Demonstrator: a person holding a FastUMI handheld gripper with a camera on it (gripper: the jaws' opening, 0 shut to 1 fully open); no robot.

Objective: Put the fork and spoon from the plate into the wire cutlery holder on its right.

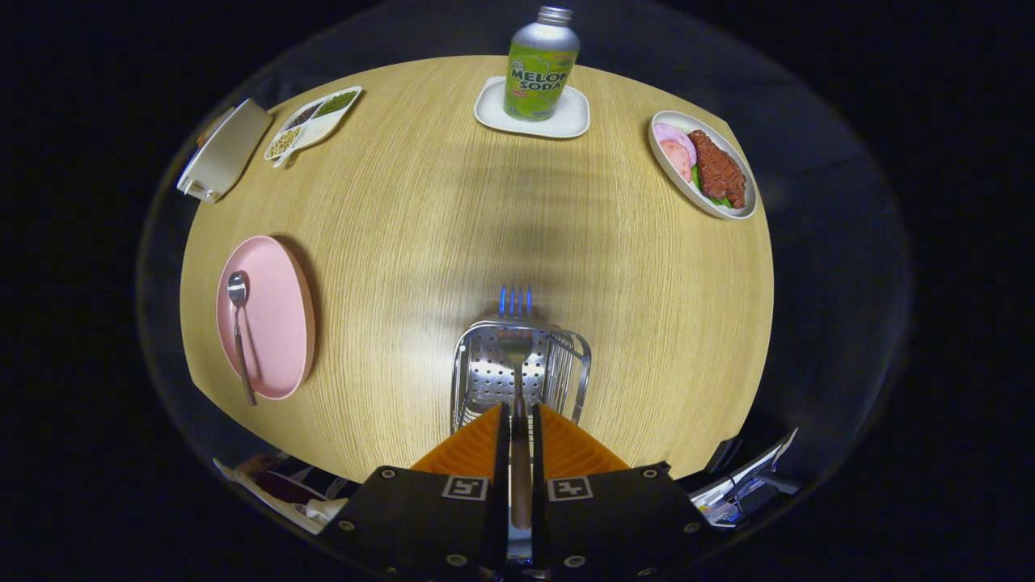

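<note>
soda bottle (541, 63) on white coaster (566, 121), food plate (702, 164), divided snack dish (313, 123), wooden table (420, 218)

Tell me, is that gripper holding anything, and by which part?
Yes: the gripper is shut on the fork, pinching its handle, tines pointing ahead over the wire cutlery holder.

The fork (516, 343) is clamped by its handle between the two orange fingers (473, 446) of the gripper (517, 420) and is pointed straight ahead of them, its tines seen tinted blue just beyond the far rim of the wire cutlery holder (517, 373). The holder, a shiny metal basket with a perforated panel and wire sides, is set on the wooden table directly ahead of the fingertips, under the fork. The pink plate (279, 323) is placed well off to the left of the fingers. The spoon (240, 331) is laid along its left side, bowl at the far end.
</note>
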